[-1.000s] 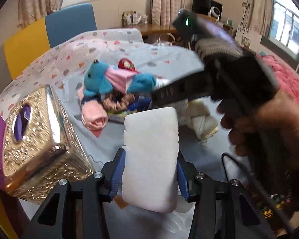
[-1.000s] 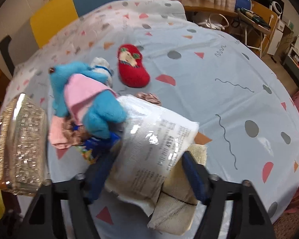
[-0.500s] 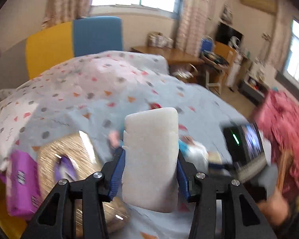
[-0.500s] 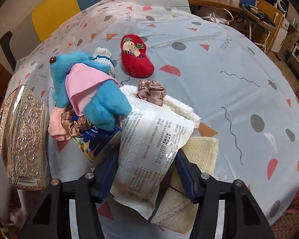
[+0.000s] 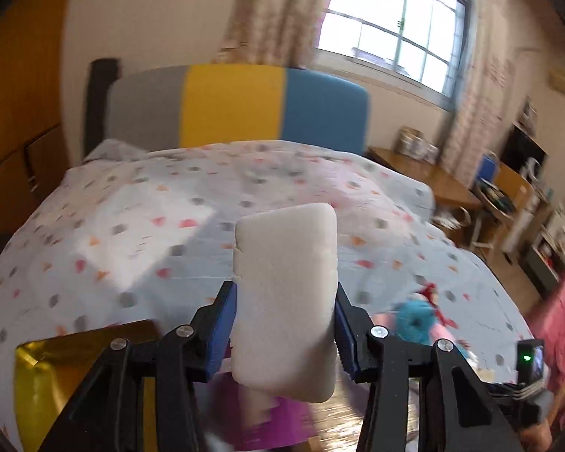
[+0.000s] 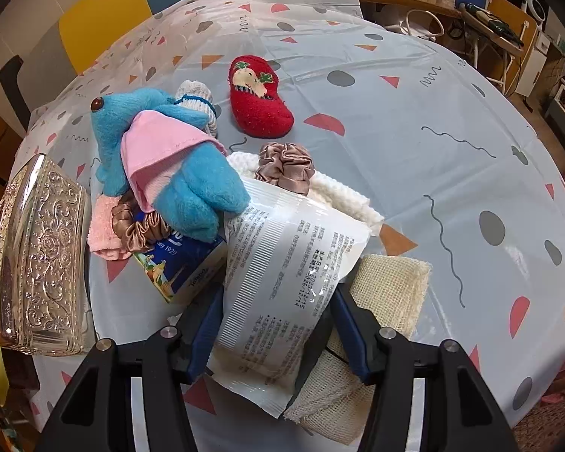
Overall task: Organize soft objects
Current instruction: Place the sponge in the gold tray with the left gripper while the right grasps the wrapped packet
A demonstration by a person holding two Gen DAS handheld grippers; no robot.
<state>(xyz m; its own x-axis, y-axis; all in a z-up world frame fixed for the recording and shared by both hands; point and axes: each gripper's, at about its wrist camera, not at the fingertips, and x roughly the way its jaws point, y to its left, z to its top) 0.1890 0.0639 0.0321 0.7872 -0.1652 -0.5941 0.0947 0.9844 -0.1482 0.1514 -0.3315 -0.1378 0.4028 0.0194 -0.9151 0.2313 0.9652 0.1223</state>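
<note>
White sponge (image 5: 285,297) clamped in left gripper (image 5: 282,329), lifted off the pile and swung over the gold box (image 5: 83,380); carrying step judged under way. Packet (image 6: 282,282) between the blue pads of right gripper (image 6: 275,324), jaws just narrowed onto it, pressed and apparently gripped, above the cloth (image 6: 388,301). Blue plush (image 6: 162,158), red slipper (image 6: 258,101) left on patterned tablecloth (image 6: 414,143). Beyond: striped headboard (image 5: 226,105), window (image 5: 391,26).

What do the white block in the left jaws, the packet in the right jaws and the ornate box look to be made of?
White block: probably foam sponge; matte, fine-pored, rounded corners.
Packet: glossy plastic film; it crinkles, glints, and carries printed text.
Ornate box: looks like embossed metal or metallised plastic; mirror-bright scrollwork, which of the two is unclear.
</note>
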